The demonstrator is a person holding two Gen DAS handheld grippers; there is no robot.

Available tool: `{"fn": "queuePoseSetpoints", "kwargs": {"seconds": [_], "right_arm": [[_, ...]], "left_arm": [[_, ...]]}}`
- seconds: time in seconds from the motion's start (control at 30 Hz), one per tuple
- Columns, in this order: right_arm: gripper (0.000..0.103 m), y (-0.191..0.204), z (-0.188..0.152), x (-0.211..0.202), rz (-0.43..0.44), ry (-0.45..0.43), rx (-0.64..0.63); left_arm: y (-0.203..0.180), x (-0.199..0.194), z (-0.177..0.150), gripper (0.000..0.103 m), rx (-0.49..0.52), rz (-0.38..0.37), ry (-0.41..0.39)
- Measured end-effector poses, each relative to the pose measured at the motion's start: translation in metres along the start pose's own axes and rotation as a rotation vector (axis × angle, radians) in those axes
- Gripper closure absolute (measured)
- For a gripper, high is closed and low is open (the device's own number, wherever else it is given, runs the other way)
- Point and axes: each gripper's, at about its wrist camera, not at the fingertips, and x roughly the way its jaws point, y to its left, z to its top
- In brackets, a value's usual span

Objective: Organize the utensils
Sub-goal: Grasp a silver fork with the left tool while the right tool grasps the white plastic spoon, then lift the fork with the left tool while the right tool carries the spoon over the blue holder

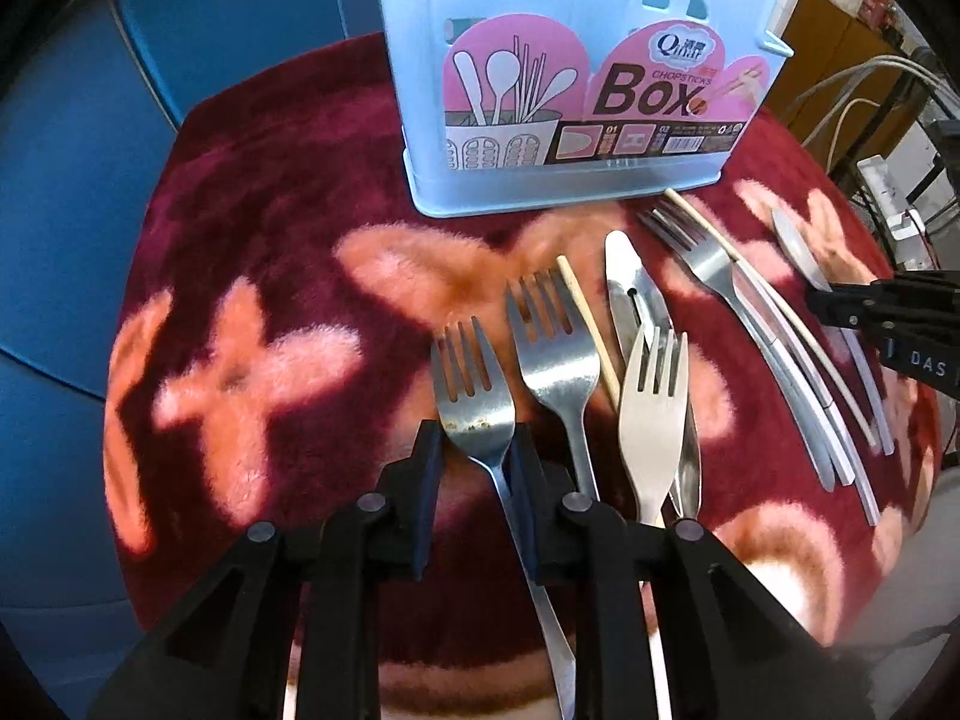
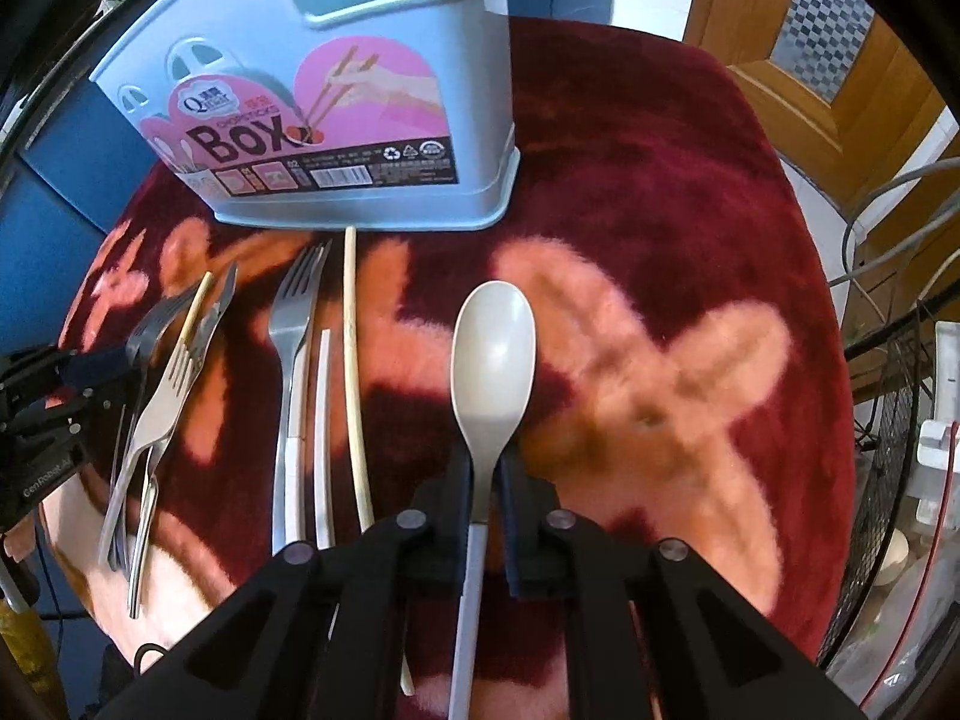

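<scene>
Two grippers: both clenched on cutlery.
Left gripper (image 1: 474,450): grasps a fork (image 1: 474,387) at the neck, lower centre.
Right gripper (image 2: 485,474): grasps a spoon (image 2: 493,354) at the neck, centre.
Box (image 1: 576,60): upright on the blanket (image 1: 270,240), top centre.

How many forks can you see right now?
4. A stained steel fork is gripped in the left tool; a plain steel fork lies right of it; a pale fork overlaps a steel knife; a white-handled fork lies nearest the light blue plastic box. Others may hide underneath.
</scene>
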Motion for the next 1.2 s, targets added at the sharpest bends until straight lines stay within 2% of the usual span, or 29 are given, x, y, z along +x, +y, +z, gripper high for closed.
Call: {"fn": "queuePoseSetpoints", "kwargs": {"seconds": [0.13, 0.3, 0.53, 0.63, 0.87, 1.2], "right_arm": [[0.093, -0.001, -0.006, -0.006, 0.002, -0.039, 0.011], [0.094, -0.007, -0.016, -0.020, 0.064, -0.103, 0.066], [0.094, -0.007, -0.040, -0.050, 0.132, -0.257, 0.104], [0.094, -0.006, -0.045, -0.064, 0.143, -0.323, 0.106], [0.094, 0.001, -0.056, -0.084, 0.159, -0.443, 0.125], [0.094, 0.012, -0.057, -0.114, 0.143, -0.572, 0.105]], "left_arm": [[0.004, -0.004, -0.005, 0.084, -0.017, -0.018, -0.035], [0.014, -0.019, -0.015, 0.085, -0.049, -0.068, -0.085], [0.020, -0.056, -0.036, 0.086, -0.065, -0.121, -0.237], [0.018, -0.069, -0.043, 0.086, -0.064, -0.116, -0.305], [0.012, -0.088, -0.048, 0.087, -0.073, -0.105, -0.388], [0.012, -0.122, -0.048, 0.092, -0.076, -0.099, -0.524]]}}
